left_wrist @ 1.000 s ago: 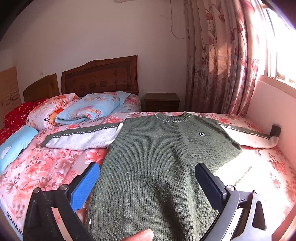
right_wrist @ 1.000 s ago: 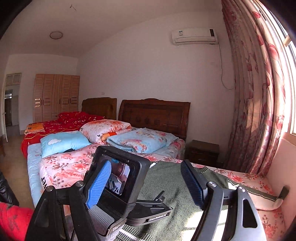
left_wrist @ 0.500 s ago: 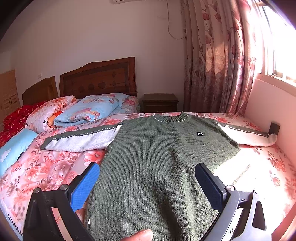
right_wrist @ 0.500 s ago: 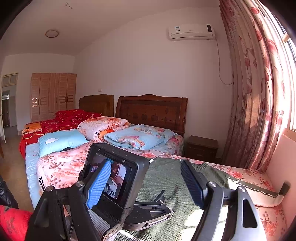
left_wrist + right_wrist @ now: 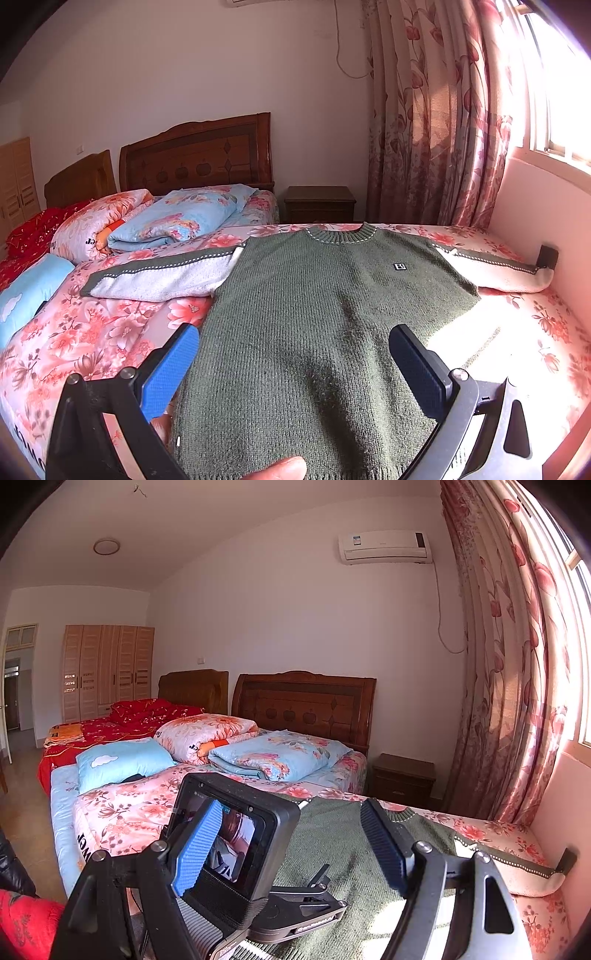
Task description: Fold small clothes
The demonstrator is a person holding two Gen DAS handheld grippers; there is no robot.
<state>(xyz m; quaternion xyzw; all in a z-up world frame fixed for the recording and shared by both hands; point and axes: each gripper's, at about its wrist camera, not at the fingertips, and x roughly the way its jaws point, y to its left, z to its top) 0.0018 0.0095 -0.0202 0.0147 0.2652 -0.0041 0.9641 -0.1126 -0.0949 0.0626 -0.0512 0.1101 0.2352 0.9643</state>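
Note:
A small dark green knit sweater (image 5: 317, 325) with grey-white sleeves lies flat and face up on a floral bedspread (image 5: 92, 332), both sleeves spread out. My left gripper (image 5: 293, 354) is open and empty, held just above the sweater's lower half. My right gripper (image 5: 291, 834) is open and empty, raised higher and behind the left one. The sweater also shows in the right wrist view (image 5: 340, 853), partly hidden by the left gripper's camera body (image 5: 236, 845).
Folded quilts (image 5: 173, 218) and pillows lie at the head of the bed by a wooden headboard (image 5: 199, 155). A nightstand (image 5: 319, 203) stands beside floral curtains (image 5: 436, 122). The wall under the window (image 5: 535, 214) borders the right sleeve. A second bed with red bedding (image 5: 122, 720) stands left.
Both grippers have tilted up slightly, so the room sits lower in each view. The sweater has not moved. Both stay open.

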